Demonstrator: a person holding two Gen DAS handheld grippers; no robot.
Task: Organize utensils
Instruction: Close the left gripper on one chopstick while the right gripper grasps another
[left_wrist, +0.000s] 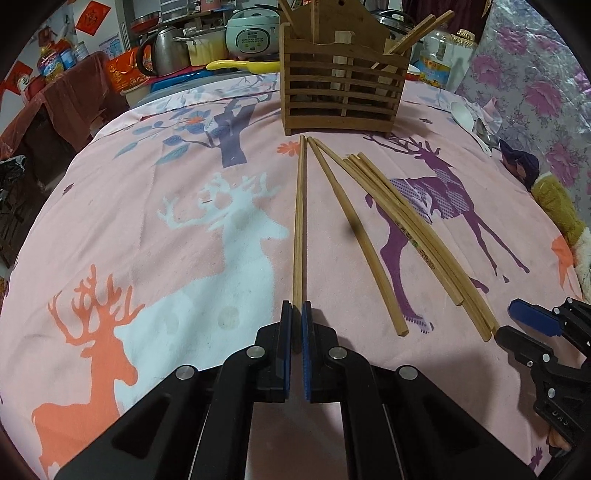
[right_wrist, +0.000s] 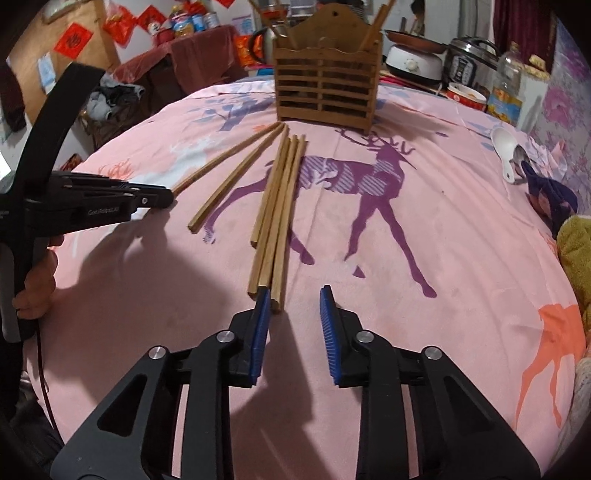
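Several wooden chopsticks lie on the pink deer-print cloth (left_wrist: 147, 192) in front of a slatted wooden utensil holder (left_wrist: 341, 92), which holds a few chopsticks. My left gripper (left_wrist: 296, 308) is shut on the near end of one chopstick (left_wrist: 299, 221); it also shows in the right wrist view (right_wrist: 168, 195), with that chopstick (right_wrist: 229, 155). A lone chopstick (left_wrist: 354, 236) and a bundle (left_wrist: 417, 236) lie to the right. My right gripper (right_wrist: 293, 295) is open and empty, its left finger at the near ends of the bundle (right_wrist: 277, 210); it also shows in the left wrist view (left_wrist: 532, 321).
A white spoon (right_wrist: 506, 147) and a metal spoon (right_wrist: 522, 157) lie at the far right by a dark blue cloth (right_wrist: 550, 195). A rice cooker (left_wrist: 253, 33), kettle (left_wrist: 166, 50), oil bottle (right_wrist: 508, 88) and pots stand behind the holder.
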